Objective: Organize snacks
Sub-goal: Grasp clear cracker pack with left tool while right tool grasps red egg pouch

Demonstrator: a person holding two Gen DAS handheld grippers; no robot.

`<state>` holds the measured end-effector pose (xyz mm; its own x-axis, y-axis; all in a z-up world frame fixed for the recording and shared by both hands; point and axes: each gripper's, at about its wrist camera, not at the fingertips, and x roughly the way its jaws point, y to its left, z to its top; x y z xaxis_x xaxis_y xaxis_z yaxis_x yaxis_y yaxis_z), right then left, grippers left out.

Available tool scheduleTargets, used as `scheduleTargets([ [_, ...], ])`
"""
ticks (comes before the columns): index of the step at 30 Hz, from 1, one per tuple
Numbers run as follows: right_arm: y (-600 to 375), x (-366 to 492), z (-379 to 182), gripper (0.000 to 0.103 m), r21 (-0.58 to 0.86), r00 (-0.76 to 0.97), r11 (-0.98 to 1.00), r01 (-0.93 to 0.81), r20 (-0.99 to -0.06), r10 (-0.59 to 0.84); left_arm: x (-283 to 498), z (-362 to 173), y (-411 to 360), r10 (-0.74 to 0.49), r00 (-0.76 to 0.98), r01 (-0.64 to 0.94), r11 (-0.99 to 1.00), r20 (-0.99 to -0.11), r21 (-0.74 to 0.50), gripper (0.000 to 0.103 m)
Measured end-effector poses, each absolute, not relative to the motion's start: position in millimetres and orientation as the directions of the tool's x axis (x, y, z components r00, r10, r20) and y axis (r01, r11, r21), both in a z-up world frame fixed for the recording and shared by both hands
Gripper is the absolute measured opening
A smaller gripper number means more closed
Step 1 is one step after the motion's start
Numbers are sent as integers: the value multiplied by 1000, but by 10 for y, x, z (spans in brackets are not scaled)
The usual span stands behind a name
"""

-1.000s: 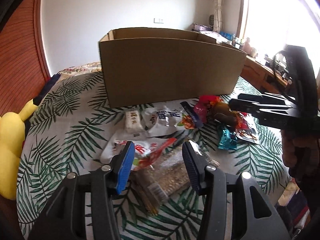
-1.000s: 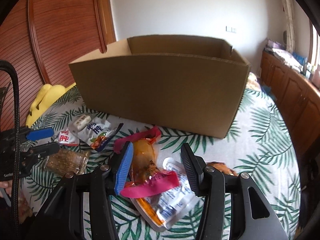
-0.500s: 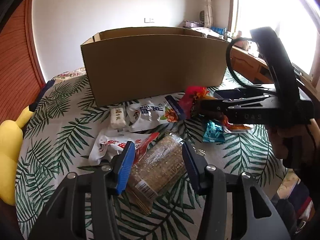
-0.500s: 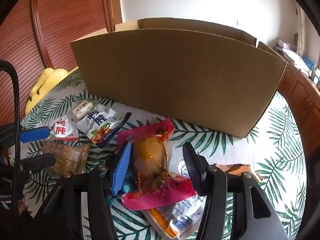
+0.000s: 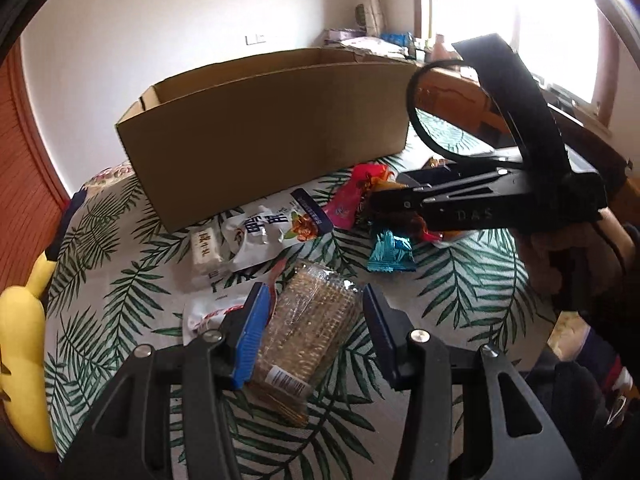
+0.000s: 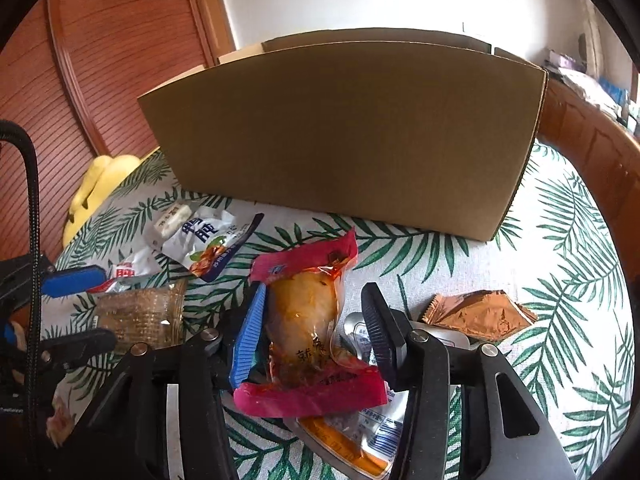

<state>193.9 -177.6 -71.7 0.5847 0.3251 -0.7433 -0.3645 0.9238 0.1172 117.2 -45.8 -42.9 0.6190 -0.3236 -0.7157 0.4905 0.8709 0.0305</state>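
The left claw (image 5: 312,320) straddles a clear pack of brown crackers (image 5: 310,328); its blue pad touches the pack's left side, while a sliver of gap shows by the black pad on the right, so whether it truly grips the pack I cannot tell. The pack lies tilted on the leaf-print bed cover (image 5: 460,292), overlapping a white and red sachet (image 5: 212,312).

The right claw (image 6: 316,328) has a red-edged pouch holding something orange (image 6: 304,320) between its pads, and its jaws are closing at this moment. The blue pad lies against the pouch's left side; the black pad stands just beside the right side, with a narrow gap visible. The pouch's lower red seam spreads across both fingers, above a flat white and orange packet (image 6: 360,436) on the cover.

Further out, a white bag with blue lettering (image 5: 272,232) and a small cream bar (image 5: 206,248) lie near the box's foot. A teal foil packet (image 5: 390,252) sits beside the right claw's arm in the left view, and a copper foil packet (image 6: 480,314) lies to the right of the right claw.

Behind all the snacks stands an open cardboard box (image 6: 344,132), upright on the bed. A yellow plush toy (image 5: 20,340) rests at the bed's left edge, by the wooden slatted wall (image 6: 92,80).
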Motion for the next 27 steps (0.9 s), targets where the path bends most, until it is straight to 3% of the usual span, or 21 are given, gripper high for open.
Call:
scheduleTargets([
  [6, -1704, 1906, -736, 50, 58, 607, 931, -360, -743, 281, 1246, -557, -458, -294, 587, 494, 868, -755, 45, 49],
  [27, -1675, 1927, -763, 50, 41, 610, 934, -354, -747, 264, 911, -500, -146, -291, 610, 441, 898, -737, 11, 53],
])
